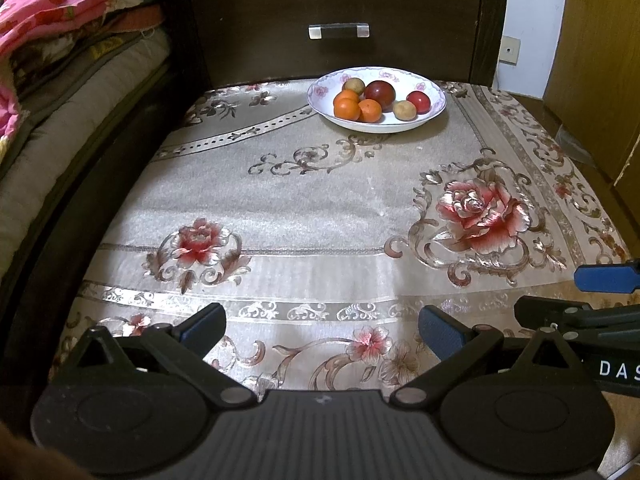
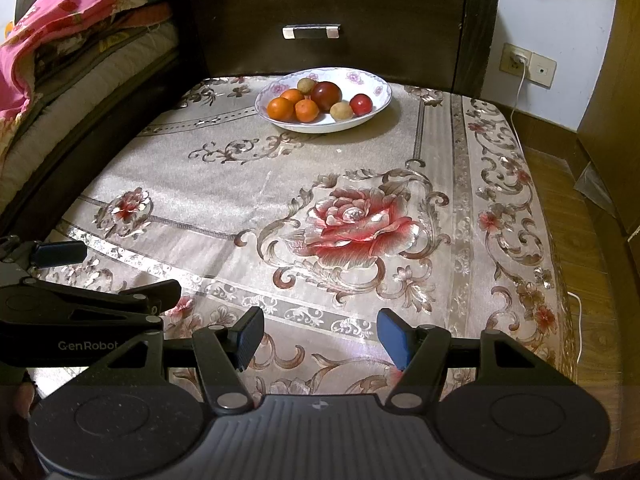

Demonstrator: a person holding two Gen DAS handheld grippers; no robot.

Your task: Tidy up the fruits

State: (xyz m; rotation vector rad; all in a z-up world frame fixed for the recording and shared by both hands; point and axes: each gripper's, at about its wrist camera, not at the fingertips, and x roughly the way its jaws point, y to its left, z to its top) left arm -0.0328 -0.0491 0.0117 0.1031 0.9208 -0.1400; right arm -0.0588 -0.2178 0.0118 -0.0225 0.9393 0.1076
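White and flower-rimmed, the bowl [image 1: 434, 106] is sitting at the tablecloth's [image 1: 304, 200] far edge, holding three oranges [image 1: 347, 109], two red fruits [image 1: 379, 95] and two tan ones [image 1: 403, 109]. Both the left gripper [image 1: 322, 326] and right gripper [image 2: 320, 334] are hovering wide open and empty over the near edge.

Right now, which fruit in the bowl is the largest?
The dark red fruit mid-bowl; it is larger than the oranges, the tan fruits and the small red one.

The left gripper [image 1: 322, 328] sits level at the 6 o'clock edge of its own view, jaws spread wide with nothing between them. The right gripper [image 2: 320, 336] lies just beside it at its 3 o'clock, likewise agape and empty.
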